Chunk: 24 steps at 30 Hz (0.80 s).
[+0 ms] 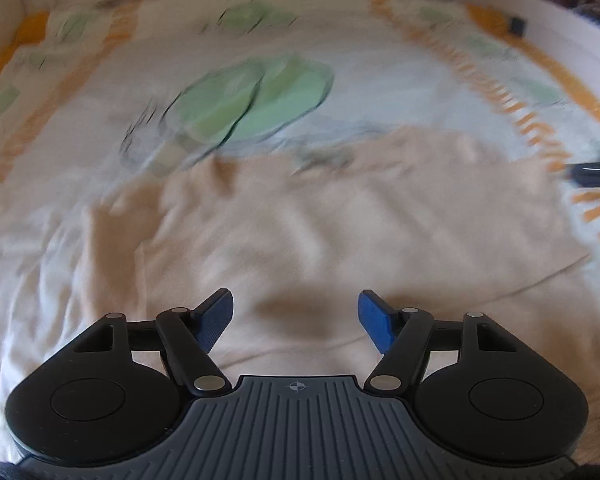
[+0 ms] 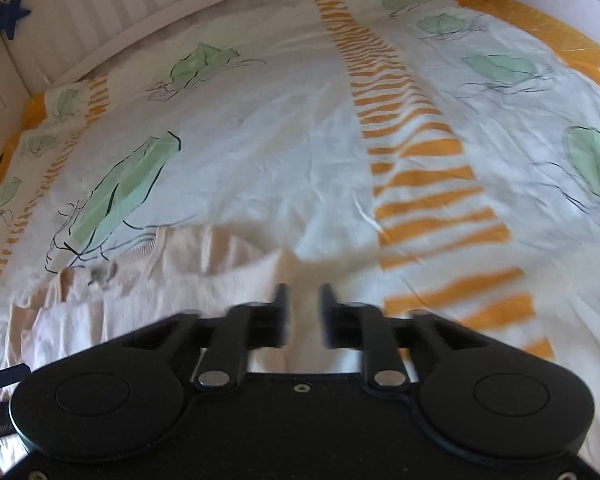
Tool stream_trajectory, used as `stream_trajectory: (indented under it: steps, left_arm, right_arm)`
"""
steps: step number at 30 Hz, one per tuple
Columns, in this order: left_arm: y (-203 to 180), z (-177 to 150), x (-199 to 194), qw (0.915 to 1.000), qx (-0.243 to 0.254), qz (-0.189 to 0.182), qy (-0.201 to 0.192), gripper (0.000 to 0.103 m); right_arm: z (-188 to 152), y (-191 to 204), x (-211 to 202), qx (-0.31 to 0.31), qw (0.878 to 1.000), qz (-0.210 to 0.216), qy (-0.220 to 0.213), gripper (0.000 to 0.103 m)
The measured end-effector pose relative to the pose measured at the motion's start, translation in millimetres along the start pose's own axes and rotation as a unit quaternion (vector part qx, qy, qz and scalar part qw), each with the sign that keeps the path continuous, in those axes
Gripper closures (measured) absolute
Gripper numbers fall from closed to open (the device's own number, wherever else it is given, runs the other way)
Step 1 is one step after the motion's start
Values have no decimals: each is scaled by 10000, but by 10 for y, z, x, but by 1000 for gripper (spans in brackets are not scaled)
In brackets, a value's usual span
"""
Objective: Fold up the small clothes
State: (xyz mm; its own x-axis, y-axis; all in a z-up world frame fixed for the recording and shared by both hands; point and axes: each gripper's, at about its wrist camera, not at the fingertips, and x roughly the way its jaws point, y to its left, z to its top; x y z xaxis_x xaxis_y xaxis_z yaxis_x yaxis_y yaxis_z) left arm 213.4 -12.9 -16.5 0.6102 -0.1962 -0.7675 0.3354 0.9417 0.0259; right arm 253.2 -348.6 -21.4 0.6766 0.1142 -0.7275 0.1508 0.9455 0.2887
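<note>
Left wrist view, beige garment (image 1: 340,216) flat, long axis left-right.

We hold our left gripper (image 1: 296,316) tilted downward with its blue pads wide apart and empty; our right gripper (image 2: 303,312) is partly open, blurred.

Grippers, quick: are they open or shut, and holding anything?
Left gripper: open, empty, above the beige garment.
Right gripper: open, gripping nothing.
</note>
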Motion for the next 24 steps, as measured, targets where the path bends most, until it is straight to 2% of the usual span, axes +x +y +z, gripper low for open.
stream_trajectory:
  steps: [2,7,8,9,10,13,16,21,23,24]
  left_arm:
    - [-216,83,-52,9994,199,-244,-157,36]
    - [-705,243,77,9954,340,-879,-157,36]
    - [-774,258,117,9947,331,-964,-134,36]
    - [-840,261,164,9941,335,-1032,-89,36]
    - [-900,255,208,9935,358,-1078,-34,36]
    - [-999,175,370,9923,457,-1127,234,36]
    - [-1051,80,427,9926,681,-989,184,35]
    - [-1083,67,432,9918,862,-931,156,34]
    - [-1087,75,431,9920,851,-923,163,34]
    - [-1091,79,425,9920,855,-911,163,34]
  right_arm:
    - [86,36,97,0,10000,38,5,42]
    - [179,113,335,-126,9996,67,241,44]
    - [172,121,381,-174,9993,86,325,61]
    - [146,129,403,-238,9989,111,401,89]
    - [97,136,397,-305,9986,135,406,91]
    - [-102,163,229,-678,9976,124,8,92]
    - [-260,176,95,-955,9951,119,-228,92]
    - [-126,144,165,-1022,9944,-24,-277,92]
    - [-8,88,305,-914,9954,-210,-212,93]
    - [42,50,418,-852,9955,-399,-80,97]
